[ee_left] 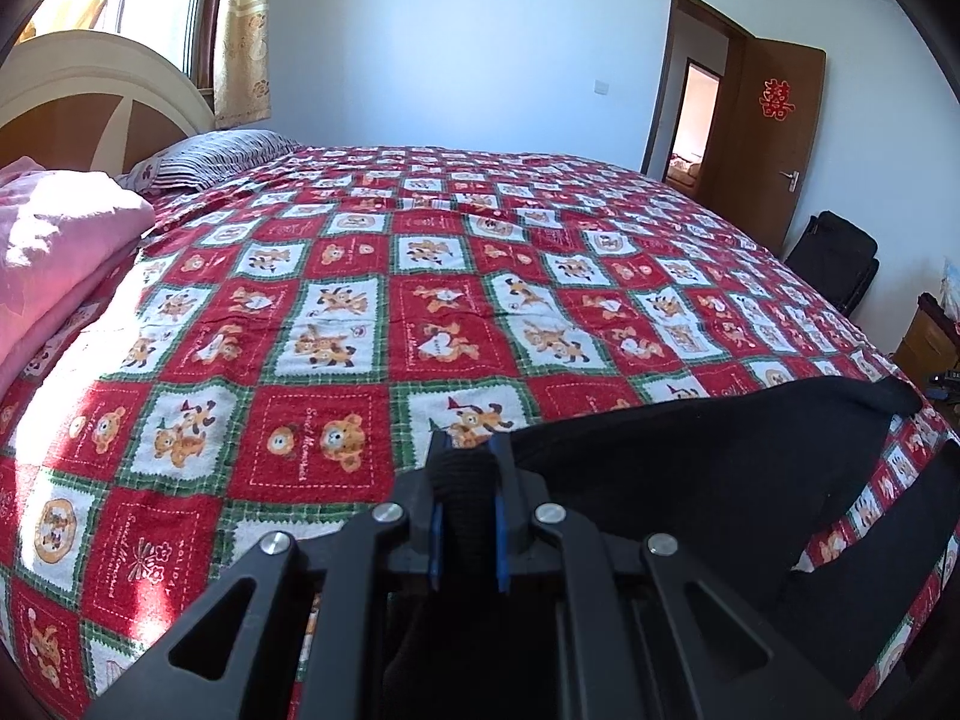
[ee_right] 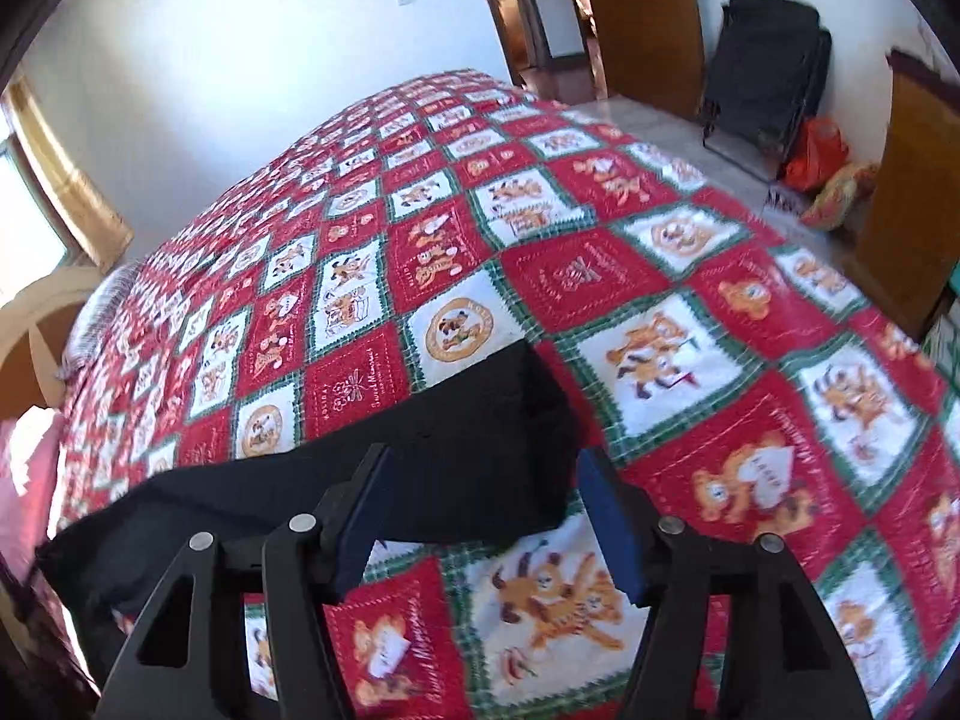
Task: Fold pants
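The black pants (ee_left: 708, 468) lie on the red, white and green patterned bedspread (ee_left: 420, 312), stretching right from my left gripper. My left gripper (ee_left: 468, 450) is shut on a bunched black fold of the pants between its blue pads. In the right wrist view the pants (ee_right: 468, 444) lie as a dark band across the bedspread (ee_right: 690, 360). My right gripper (ee_right: 486, 468) is open just above them, its fingers either side of the pants' end, holding nothing.
A pink quilt (ee_left: 54, 252) and a striped pillow (ee_left: 210, 156) lie at the headboard end. A brown door (ee_left: 774, 138) stands open beyond the bed. A black bag (ee_right: 762, 60), an orange bag (ee_right: 816, 150) and a wooden cabinet (ee_right: 906, 198) stand past the bed's far side.
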`<state>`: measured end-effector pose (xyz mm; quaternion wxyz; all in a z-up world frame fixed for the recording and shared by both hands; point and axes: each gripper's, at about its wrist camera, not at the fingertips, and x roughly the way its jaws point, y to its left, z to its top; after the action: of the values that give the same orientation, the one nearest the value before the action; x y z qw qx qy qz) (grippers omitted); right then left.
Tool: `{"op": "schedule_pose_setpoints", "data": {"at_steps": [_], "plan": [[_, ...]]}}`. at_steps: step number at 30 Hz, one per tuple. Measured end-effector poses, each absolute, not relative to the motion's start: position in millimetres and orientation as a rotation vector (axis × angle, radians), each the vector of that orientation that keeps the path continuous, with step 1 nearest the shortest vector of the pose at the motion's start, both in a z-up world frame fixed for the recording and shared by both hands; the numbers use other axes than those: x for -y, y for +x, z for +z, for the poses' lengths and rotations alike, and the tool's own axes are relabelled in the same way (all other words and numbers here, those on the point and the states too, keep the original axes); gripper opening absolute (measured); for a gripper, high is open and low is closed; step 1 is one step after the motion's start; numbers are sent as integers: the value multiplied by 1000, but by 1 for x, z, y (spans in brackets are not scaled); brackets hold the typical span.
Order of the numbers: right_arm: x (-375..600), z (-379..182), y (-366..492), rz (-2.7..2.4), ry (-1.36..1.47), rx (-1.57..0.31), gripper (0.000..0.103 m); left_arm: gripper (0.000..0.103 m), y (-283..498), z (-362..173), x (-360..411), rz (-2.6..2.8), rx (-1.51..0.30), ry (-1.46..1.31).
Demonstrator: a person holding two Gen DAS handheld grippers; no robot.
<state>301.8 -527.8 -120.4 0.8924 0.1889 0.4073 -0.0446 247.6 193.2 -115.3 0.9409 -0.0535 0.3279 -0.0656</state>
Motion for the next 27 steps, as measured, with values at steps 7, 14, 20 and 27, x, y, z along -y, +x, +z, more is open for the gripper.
{"op": "schedule_pose_setpoints", "data": {"at_steps": [7,14,20,27], "plan": [[528,-125,320,-149,359,-844,64,13,250,-122,-195,-132,-689,-107],[524,-137,351,-128,332,-944,28,13,253,-122,-193,-132,-695,-107],[516,-109,340,-134,283,-845,3,13,250,-117,-195,-123,-673,-106],[532,-56,300,-129,309,-694,3,13,235,-104,-204,-135,-620,-128]]}}
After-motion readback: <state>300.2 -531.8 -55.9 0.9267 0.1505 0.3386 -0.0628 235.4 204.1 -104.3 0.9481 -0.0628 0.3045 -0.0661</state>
